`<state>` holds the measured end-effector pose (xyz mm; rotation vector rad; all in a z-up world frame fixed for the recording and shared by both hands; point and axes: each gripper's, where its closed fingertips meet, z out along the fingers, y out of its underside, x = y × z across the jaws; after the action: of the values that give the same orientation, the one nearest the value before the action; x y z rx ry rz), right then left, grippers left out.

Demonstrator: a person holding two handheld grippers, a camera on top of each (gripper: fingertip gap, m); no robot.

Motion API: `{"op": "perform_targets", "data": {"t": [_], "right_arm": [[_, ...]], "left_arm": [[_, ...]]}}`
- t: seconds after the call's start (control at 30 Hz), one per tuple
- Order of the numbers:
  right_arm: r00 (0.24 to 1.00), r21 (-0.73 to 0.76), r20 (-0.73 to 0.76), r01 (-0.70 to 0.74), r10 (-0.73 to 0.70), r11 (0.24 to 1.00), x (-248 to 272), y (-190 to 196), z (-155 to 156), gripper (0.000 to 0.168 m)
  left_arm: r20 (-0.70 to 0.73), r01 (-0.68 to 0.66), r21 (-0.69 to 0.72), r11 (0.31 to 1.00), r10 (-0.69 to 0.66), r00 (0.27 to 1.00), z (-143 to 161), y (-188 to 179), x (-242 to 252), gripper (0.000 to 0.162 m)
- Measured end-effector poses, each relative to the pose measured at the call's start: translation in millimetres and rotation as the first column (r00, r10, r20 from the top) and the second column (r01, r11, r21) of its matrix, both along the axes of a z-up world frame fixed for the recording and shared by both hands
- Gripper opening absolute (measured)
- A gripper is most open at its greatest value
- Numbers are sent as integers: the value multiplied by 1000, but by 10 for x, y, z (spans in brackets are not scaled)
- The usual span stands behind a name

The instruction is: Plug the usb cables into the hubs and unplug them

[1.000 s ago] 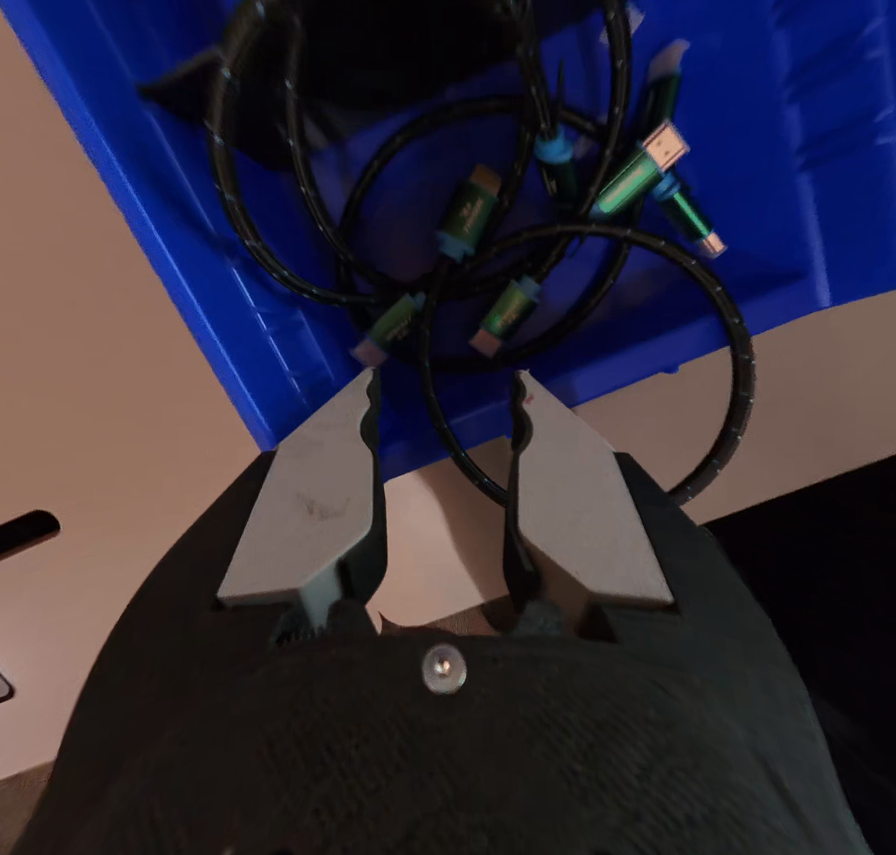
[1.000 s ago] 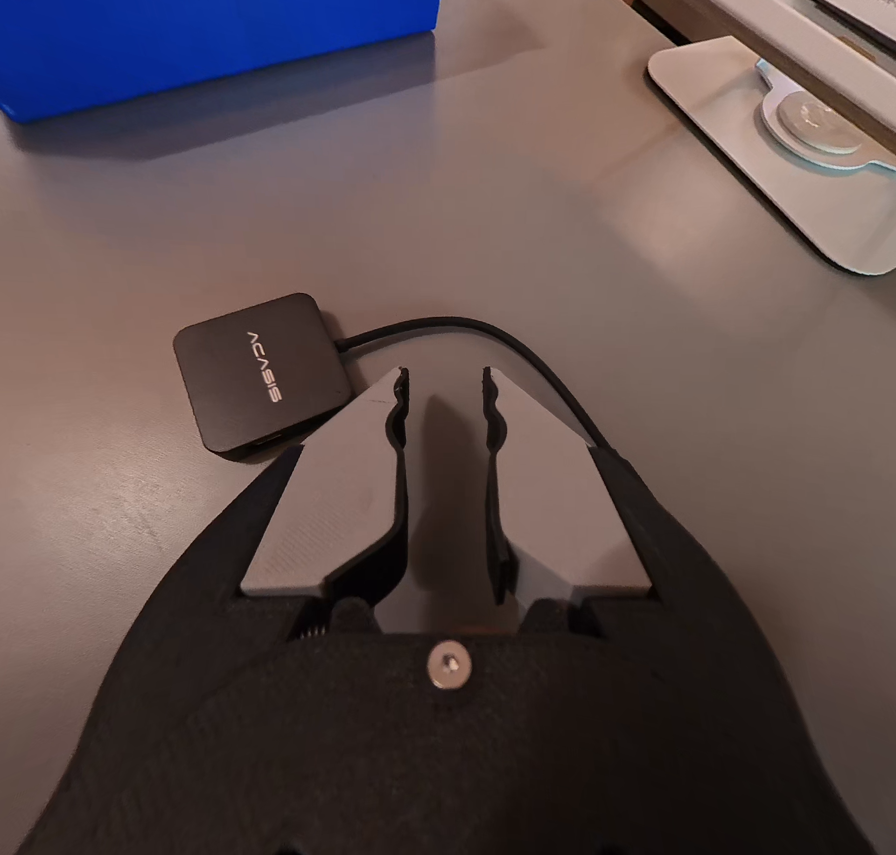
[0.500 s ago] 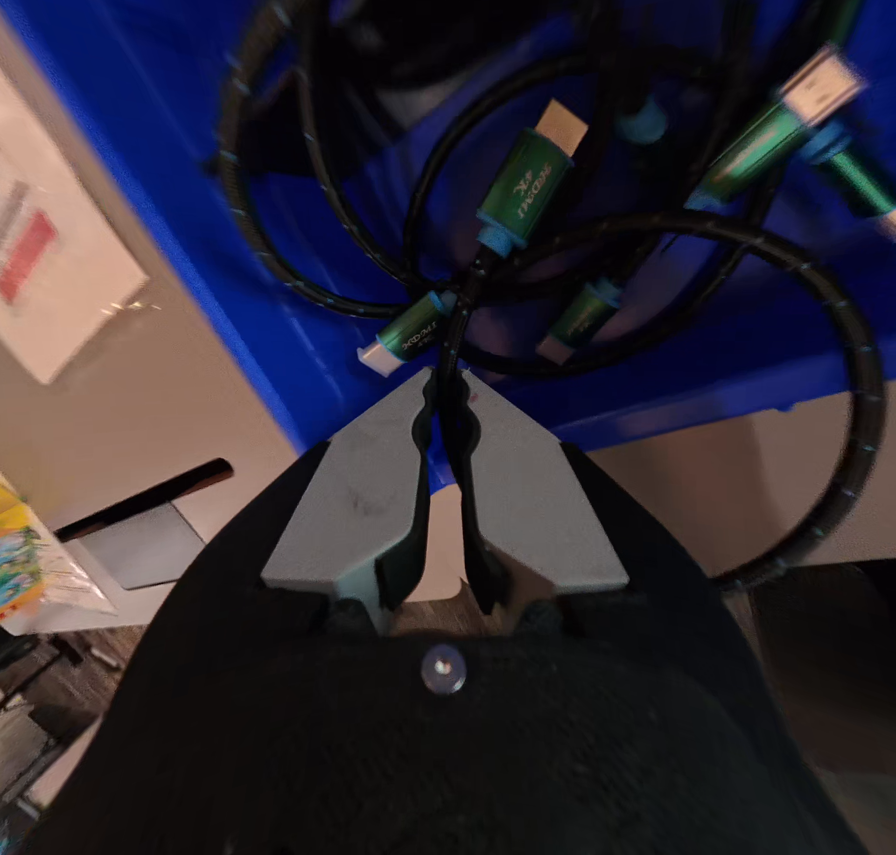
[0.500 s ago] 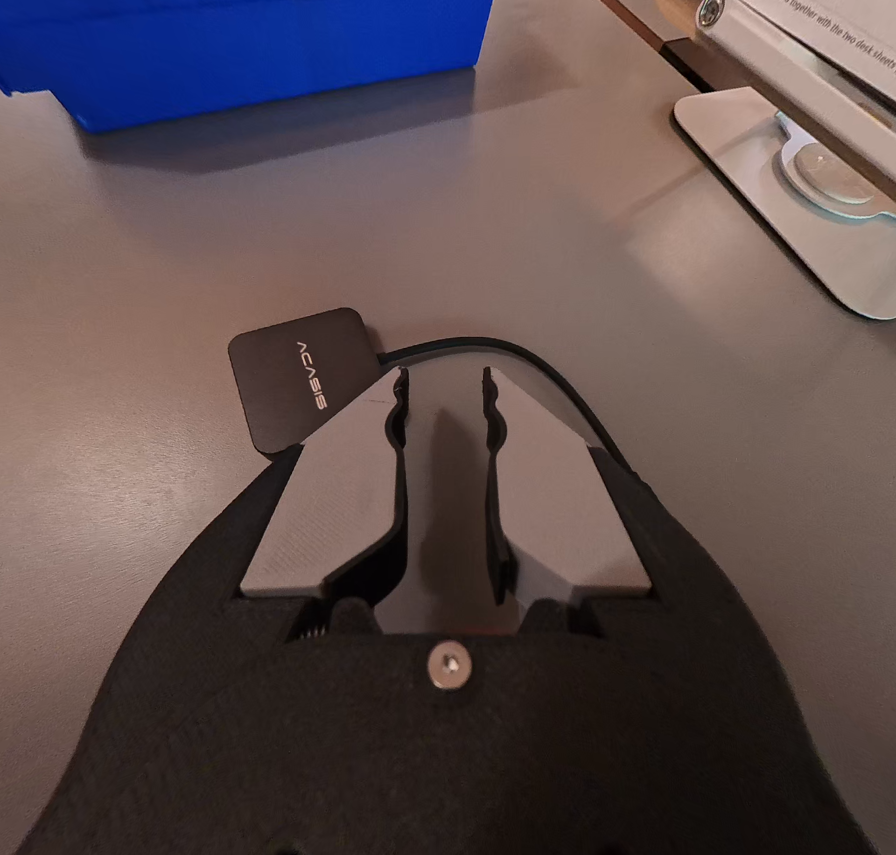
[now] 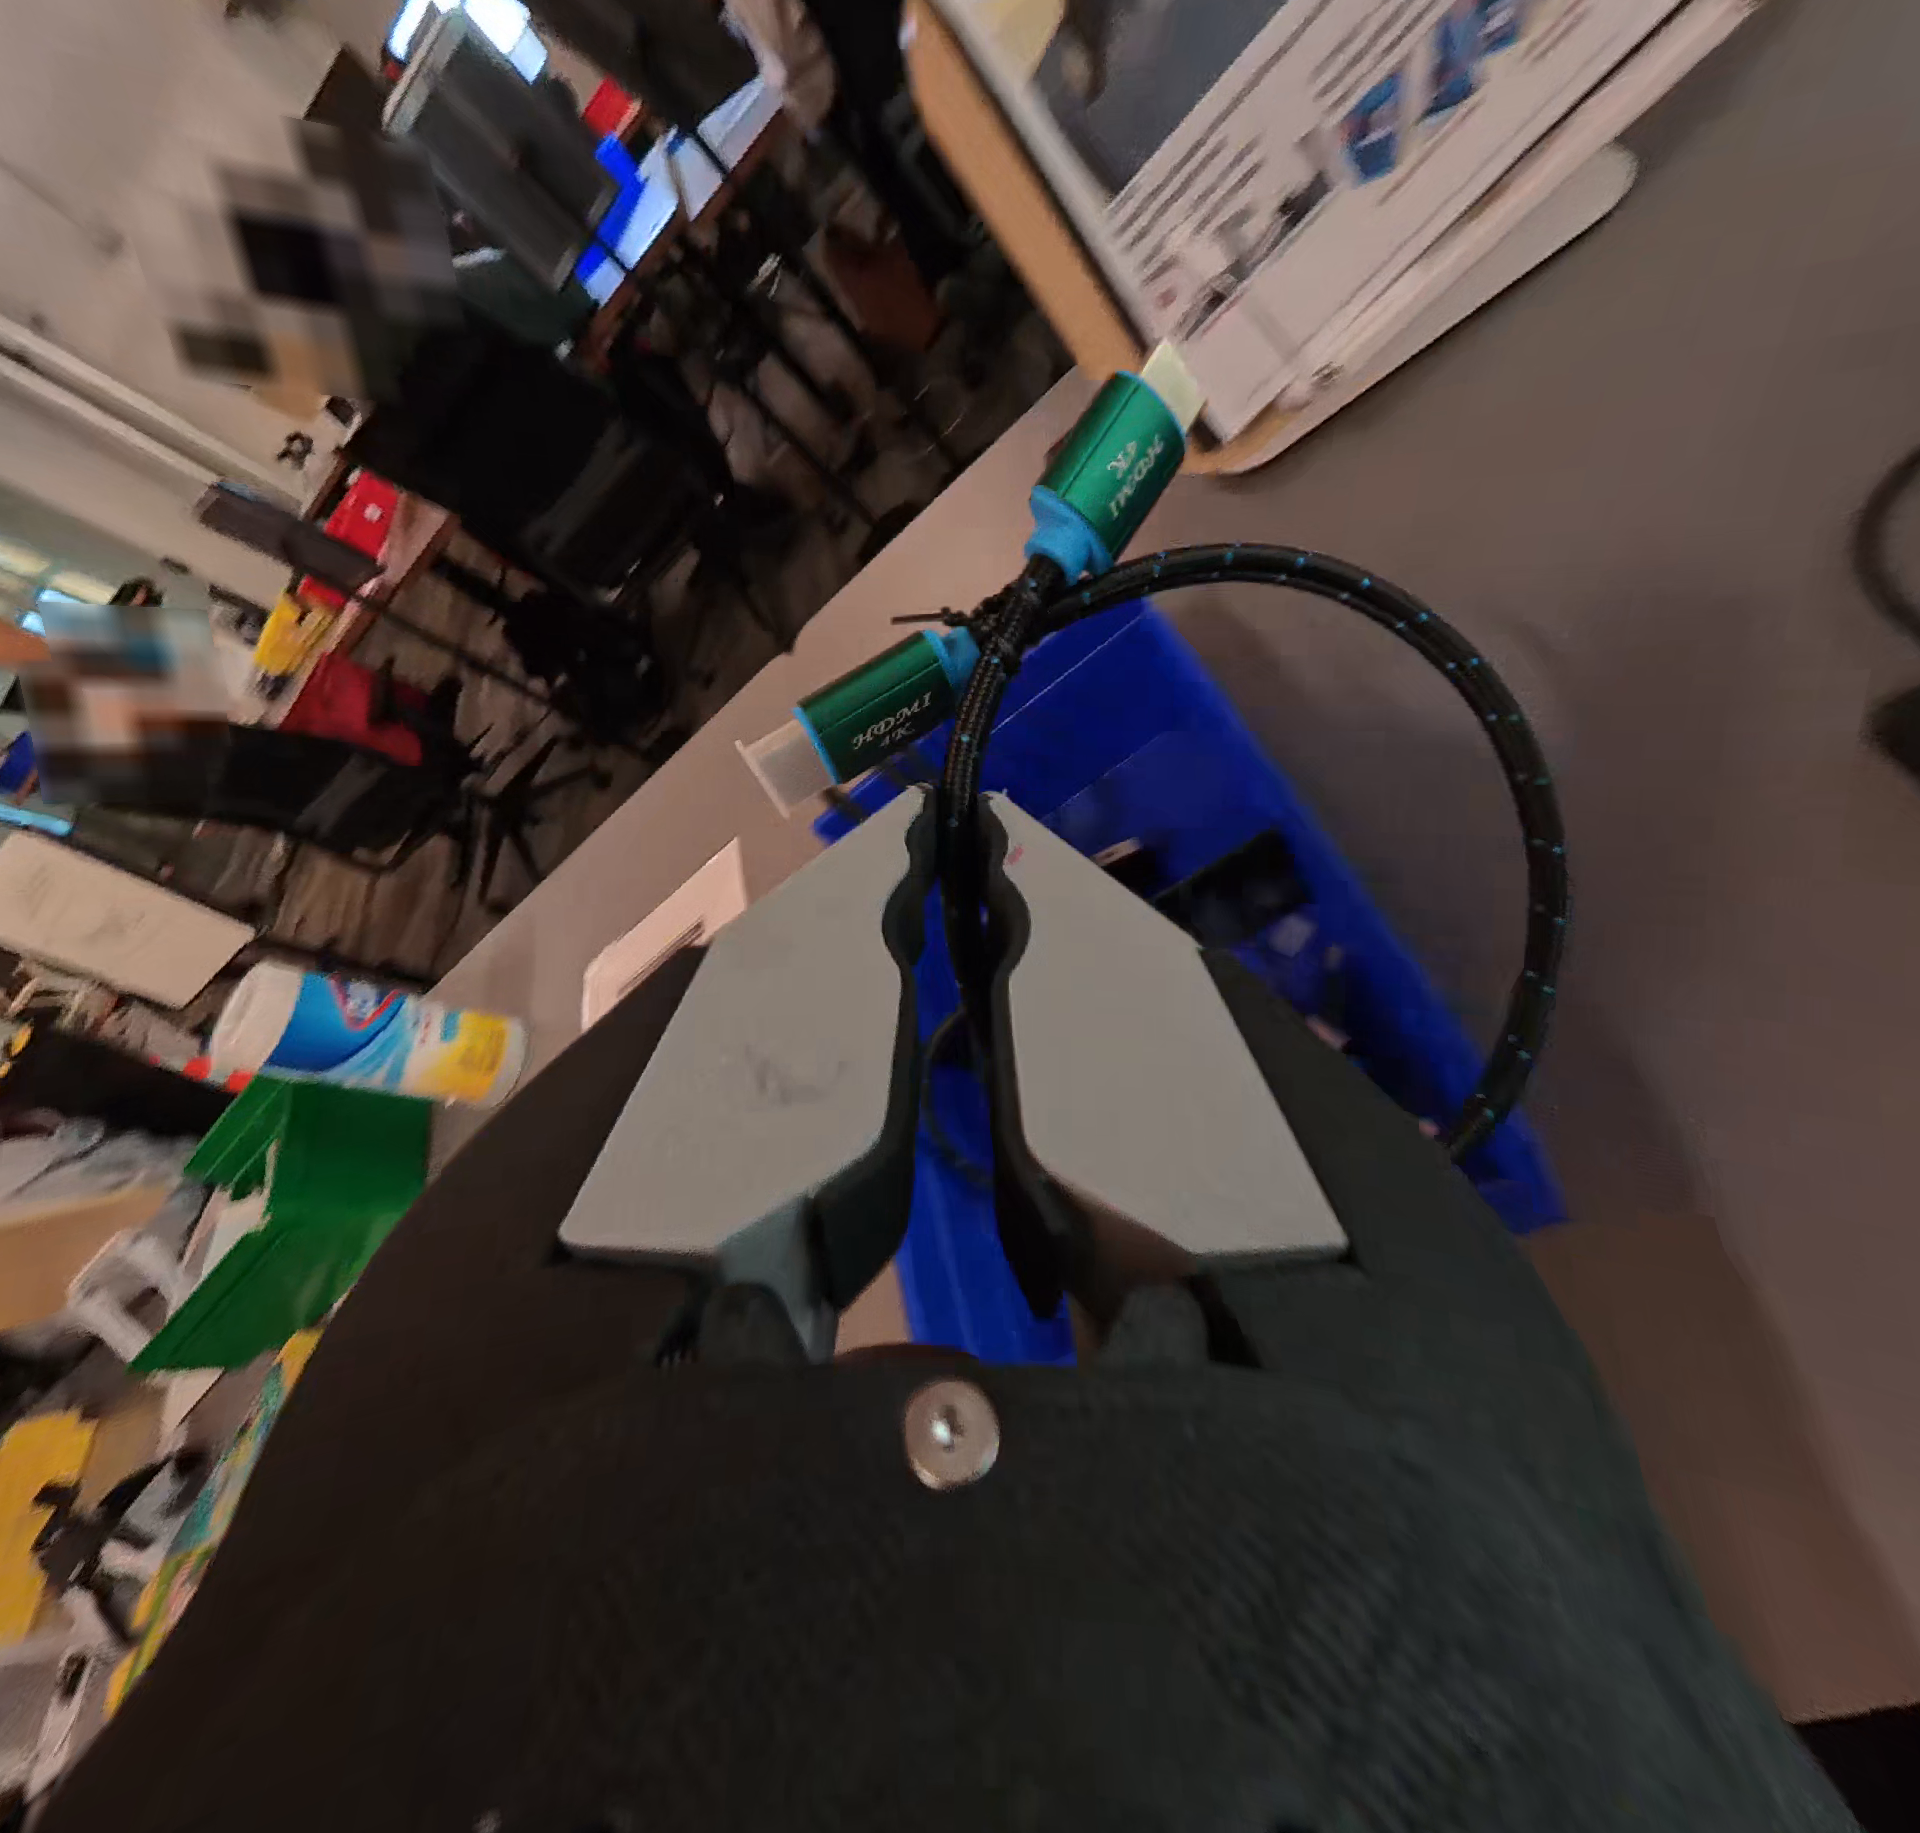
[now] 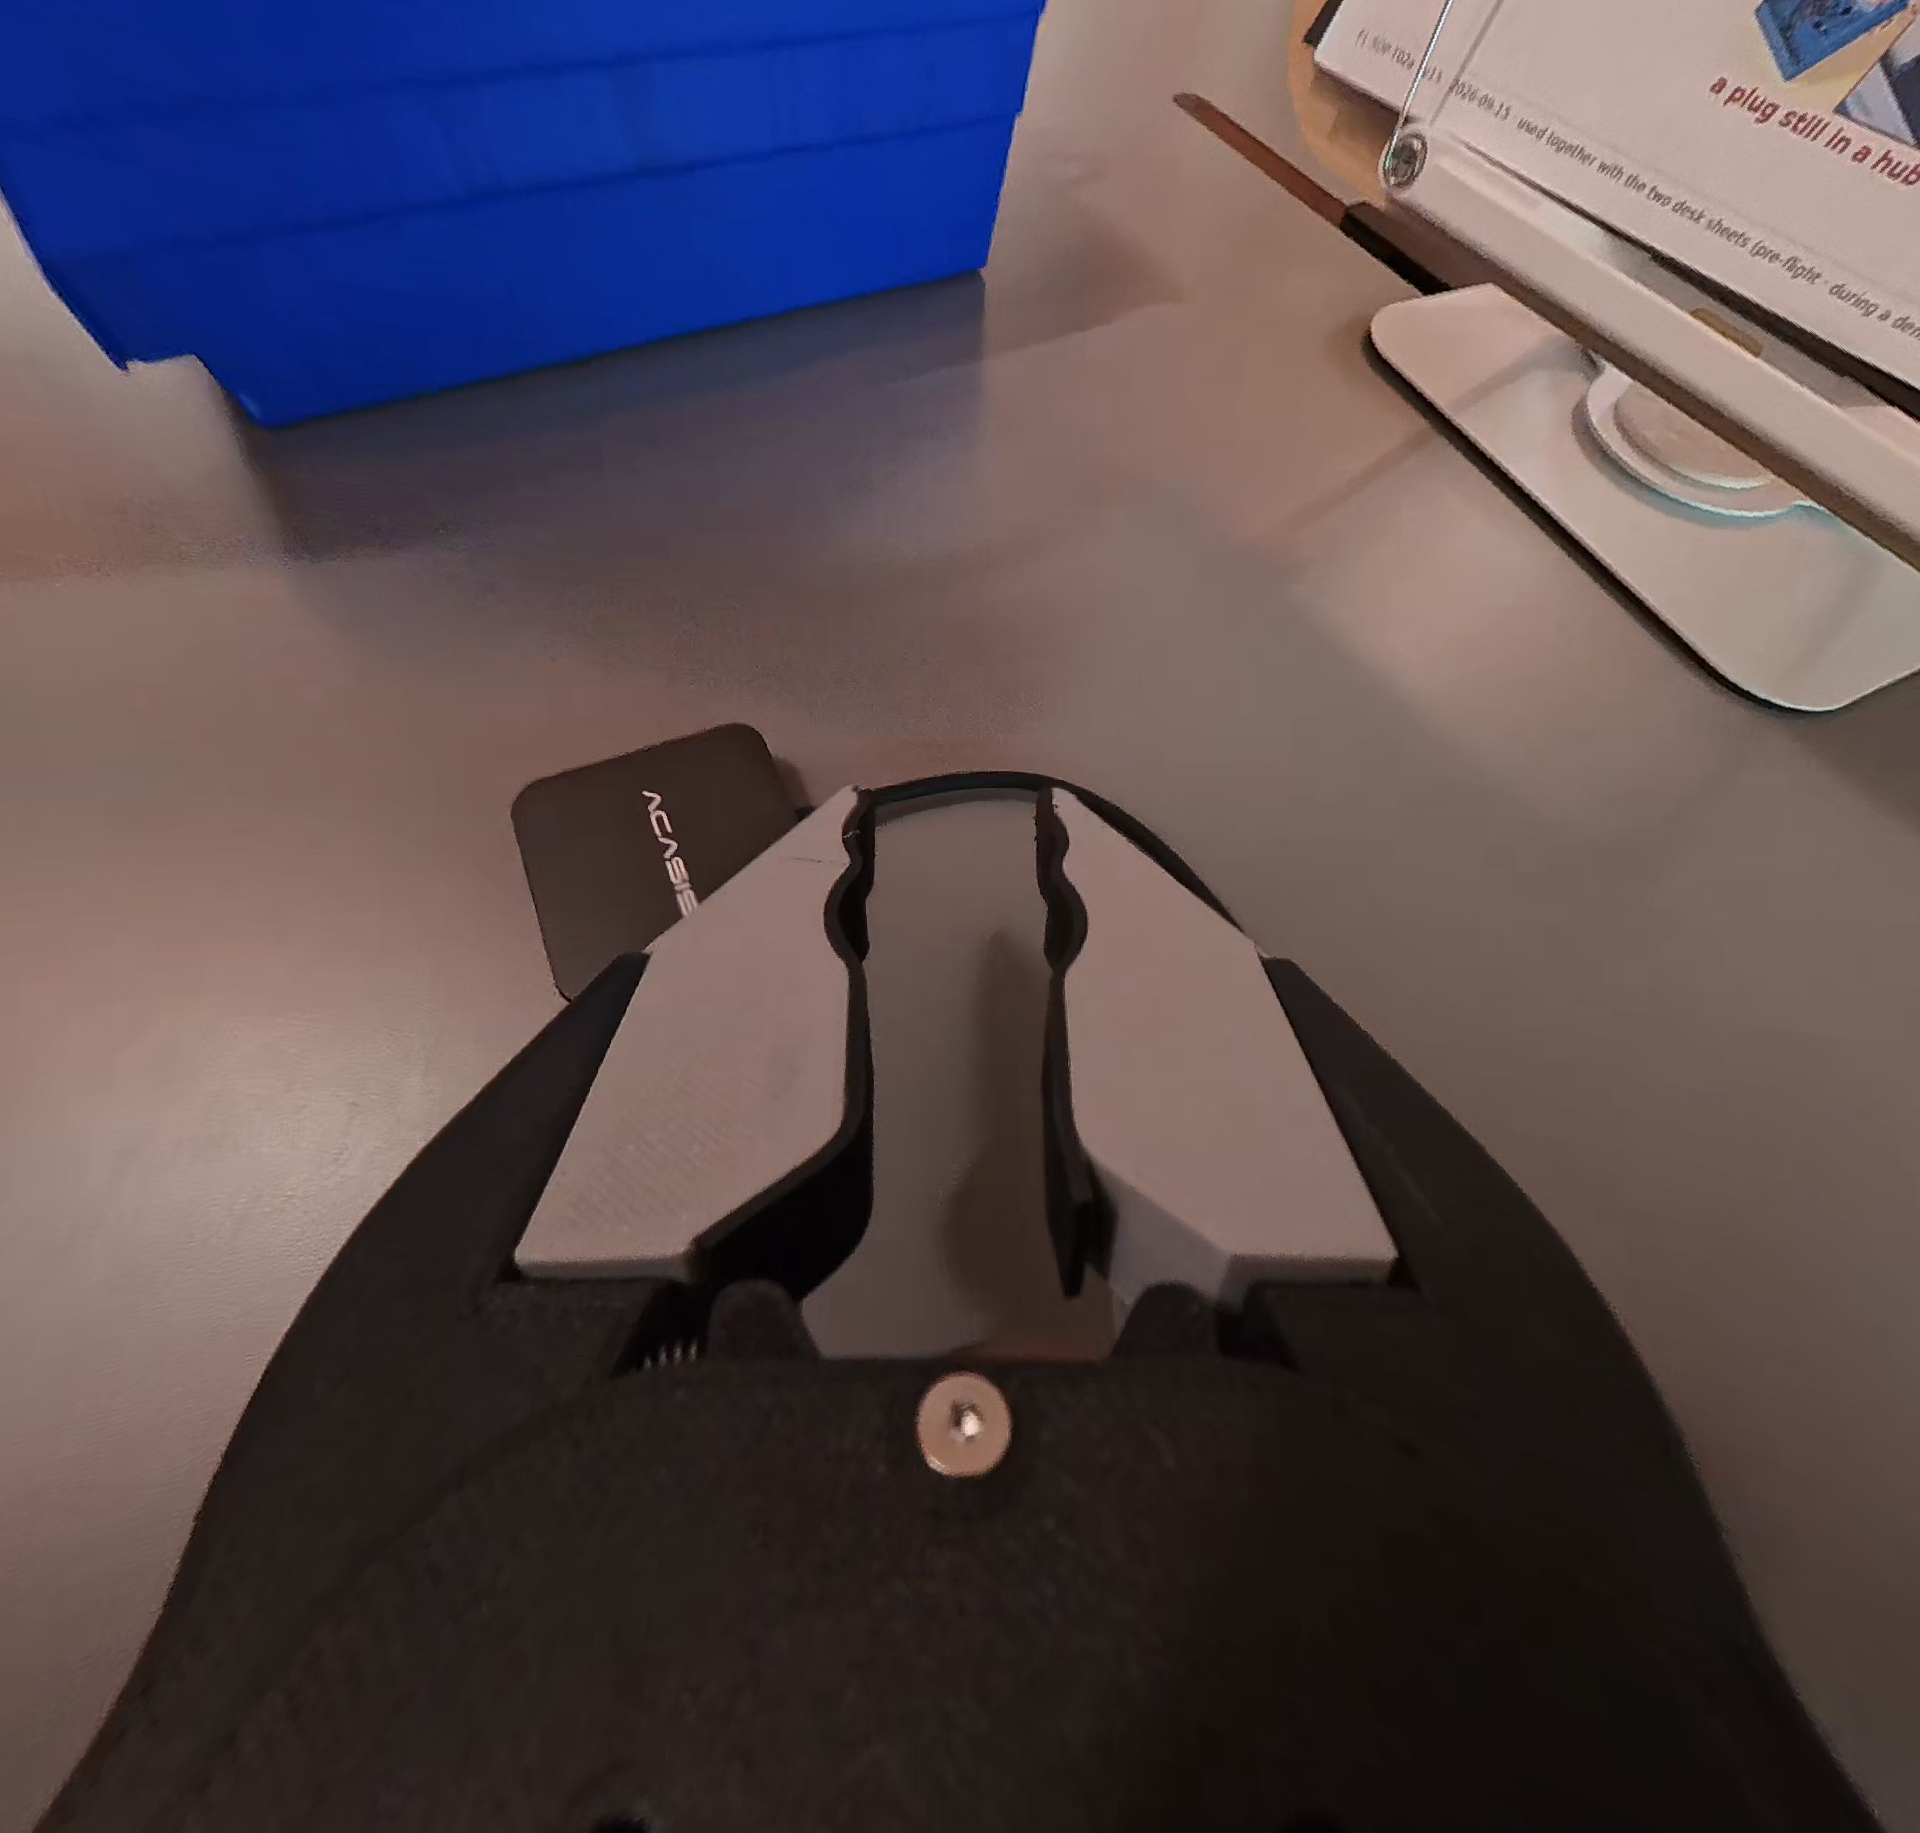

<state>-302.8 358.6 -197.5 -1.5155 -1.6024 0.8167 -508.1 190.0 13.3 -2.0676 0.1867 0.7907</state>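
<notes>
While left gripper (image 5: 961, 827) clamps the braided cable (image 5: 1496, 744) above the blue bin (image 5: 1195, 744):
right gripper (image 6: 951, 807) spread, empty, beside black hub (image 6: 623, 848); bare table (image 6: 1039, 588) up to bin.

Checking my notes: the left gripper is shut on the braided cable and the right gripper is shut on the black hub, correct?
Not quite. The right gripper is open, fingers apart beside the black hub, as the right wrist view shows. The left gripper is indeed shut on the braided cable.
</notes>
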Motion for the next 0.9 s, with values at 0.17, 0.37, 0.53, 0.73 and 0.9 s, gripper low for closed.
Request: {"op": "perform_targets", "data": {"t": [0.17,0.37,0.53,0.73,0.9], "right_arm": [[985,-123,-161,-80,59,989,18,-99,304,31],[924,-304,-351,-263,149,916,91,-300,671,32],[909,-419,-376,-340,180,842,96,-388,687,36],[906,-435,-348,-383,240,815,76,-508,588,8],[898,-447,-377,-392,228,804,98,-456,627,5]], "left_arm": [[106,182,23,983,-183,977,-510,374,856,5],[186,284,27,958,-284,941,-1268,703,1477,4],[236,358,75,931,-365,900,-1610,861,1713,4],[358,397,180,900,-435,826,-1738,972,1817,4],[423,425,231,875,-484,766,-1867,1096,1888,5]]}}
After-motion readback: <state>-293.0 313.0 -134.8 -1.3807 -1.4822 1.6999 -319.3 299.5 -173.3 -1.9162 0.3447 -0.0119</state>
